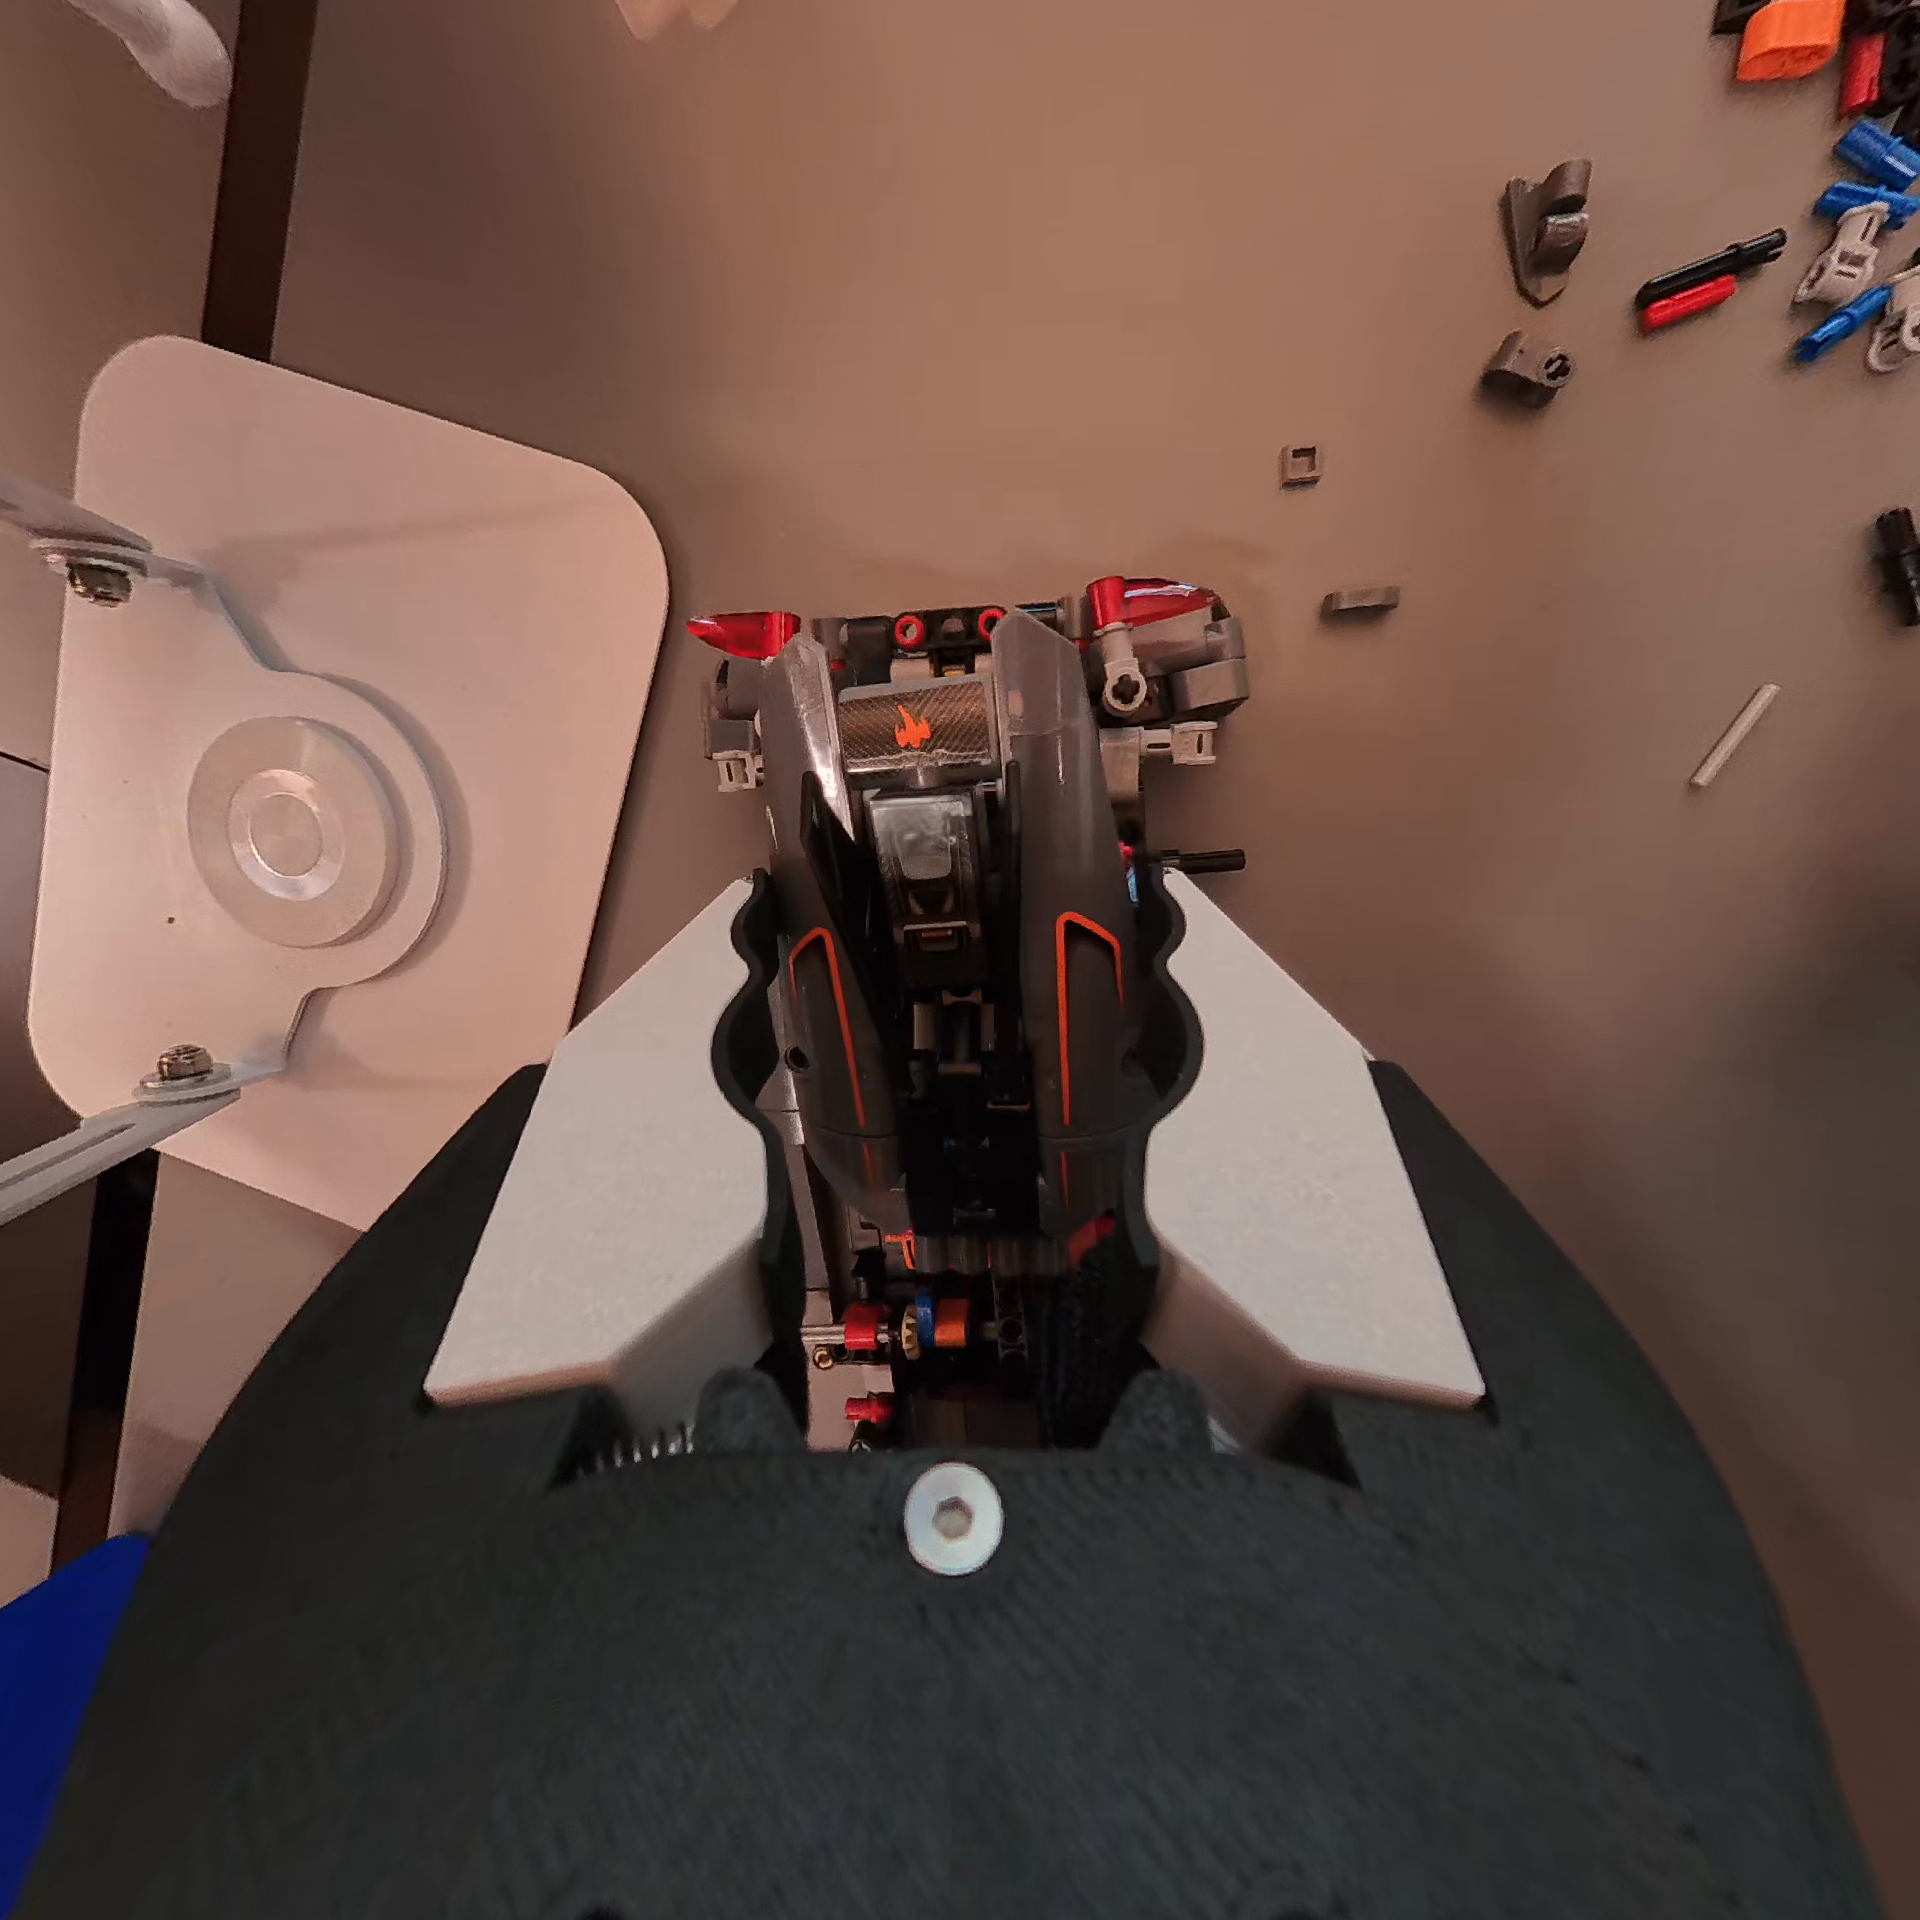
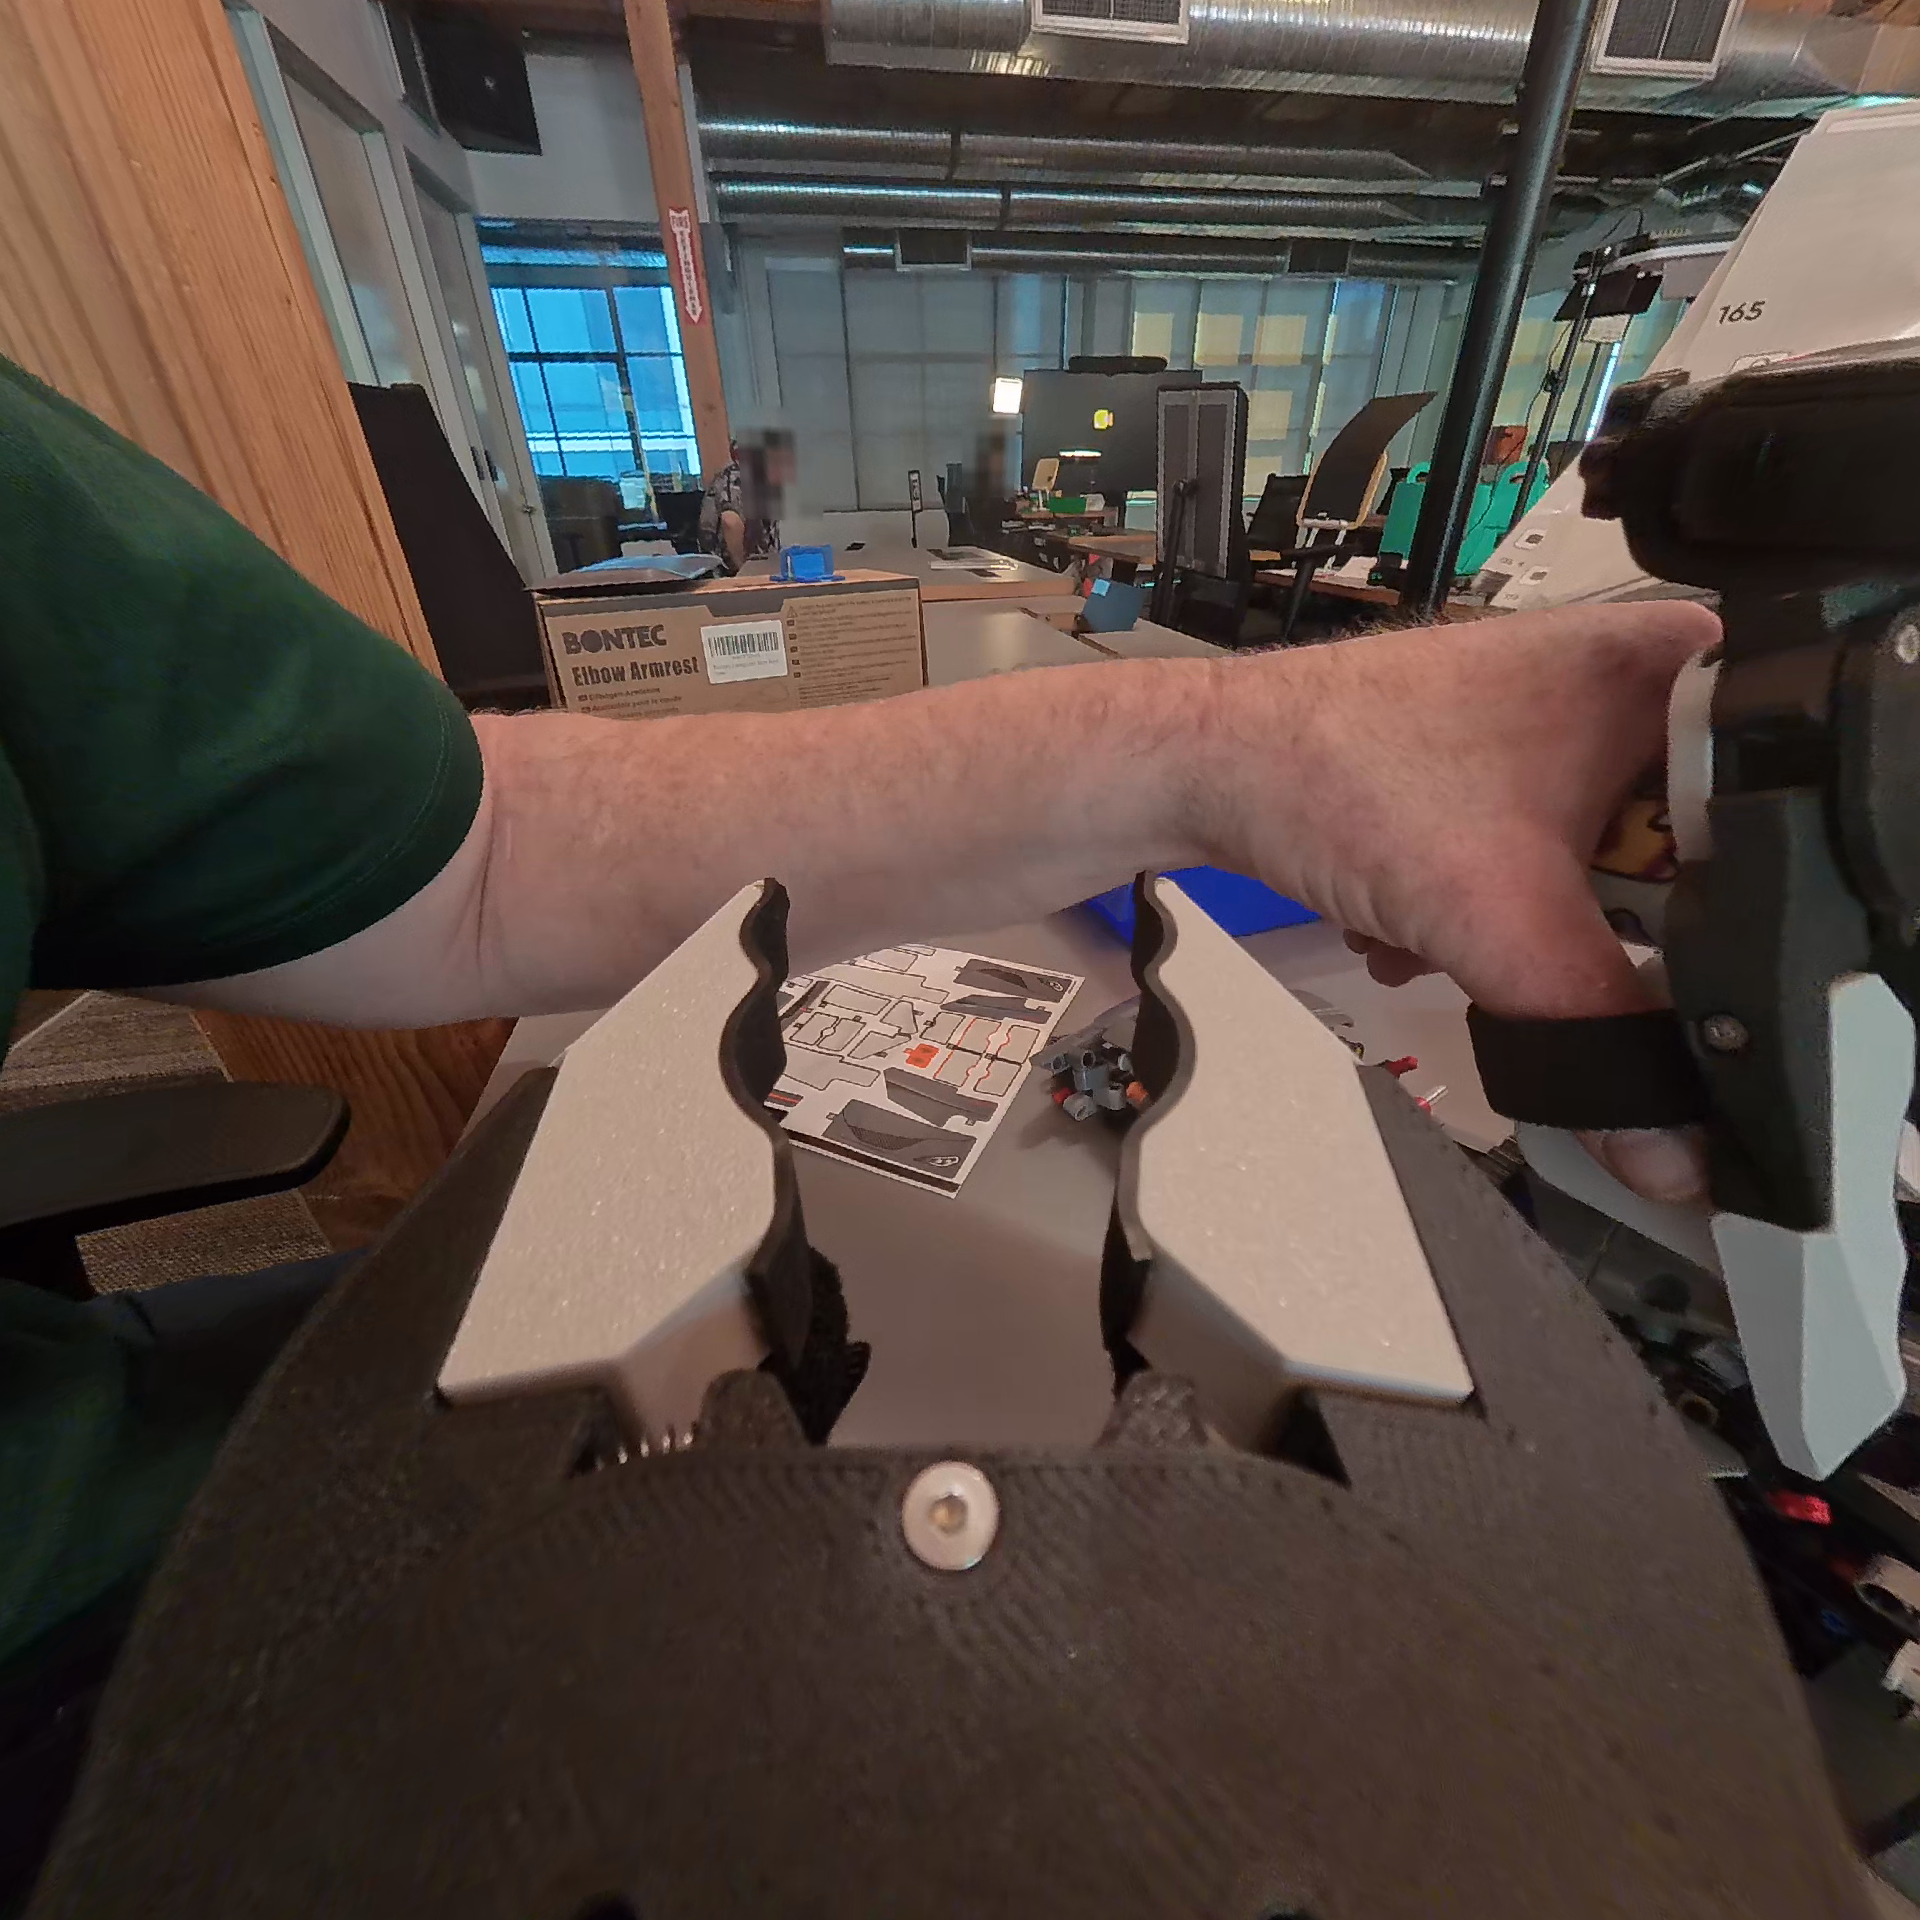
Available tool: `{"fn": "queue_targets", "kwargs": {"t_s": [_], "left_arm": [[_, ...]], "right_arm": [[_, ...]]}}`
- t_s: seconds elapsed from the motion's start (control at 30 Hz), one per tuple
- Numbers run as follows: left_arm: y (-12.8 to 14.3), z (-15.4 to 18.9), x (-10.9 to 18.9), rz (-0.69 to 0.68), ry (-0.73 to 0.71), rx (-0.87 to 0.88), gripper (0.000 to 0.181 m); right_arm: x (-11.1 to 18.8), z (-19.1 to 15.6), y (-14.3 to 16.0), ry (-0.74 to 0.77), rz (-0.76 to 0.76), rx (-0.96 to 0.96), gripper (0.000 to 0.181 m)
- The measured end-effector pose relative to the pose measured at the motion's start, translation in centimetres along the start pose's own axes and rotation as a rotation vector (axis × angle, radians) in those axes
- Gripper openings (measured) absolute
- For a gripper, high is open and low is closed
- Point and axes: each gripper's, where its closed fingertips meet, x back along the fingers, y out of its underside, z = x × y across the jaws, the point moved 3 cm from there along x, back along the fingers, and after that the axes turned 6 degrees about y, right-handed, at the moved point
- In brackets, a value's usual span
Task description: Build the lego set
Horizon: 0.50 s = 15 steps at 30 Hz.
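Gripping the lego car (image 1: 951, 935) between its two fingers, the left gripper (image 1: 956, 925) held it over the table (image 1: 935, 364). Loose pieces (image 1: 1704, 275) lay apart, up right. The right gripper (image 2: 956, 935) stood wide, holding nothing, above a sticker sheet (image 2: 914, 1060). A brown printed box (image 2: 727, 644) sat behind.

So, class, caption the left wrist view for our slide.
Left gripper clamps the Lego car above the table.

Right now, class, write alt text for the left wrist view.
The left claw grips a dark grey toy car with orange trim, its far end resting on the brown table. Loose pieces lie scattered at upper right.
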Motion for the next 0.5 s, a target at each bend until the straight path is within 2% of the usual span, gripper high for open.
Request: {"fn": "queue_targets", "kwargs": {"t_s": [0.03, 0.5], "left_arm": [[0.0, 0.1, 0.1, 0.005, 0.010, -0.004, 0.068], [1.5, 0.8, 1.3, 0.041, 0.014, -0.023, 0.068]], "right_arm": [[0.0, 0.0, 0.0, 0.000, 0.000, 0.000, 0.065], [-0.1, -0.1, 0.2, -0.004, -0.006, 0.003, 0.065]]}}
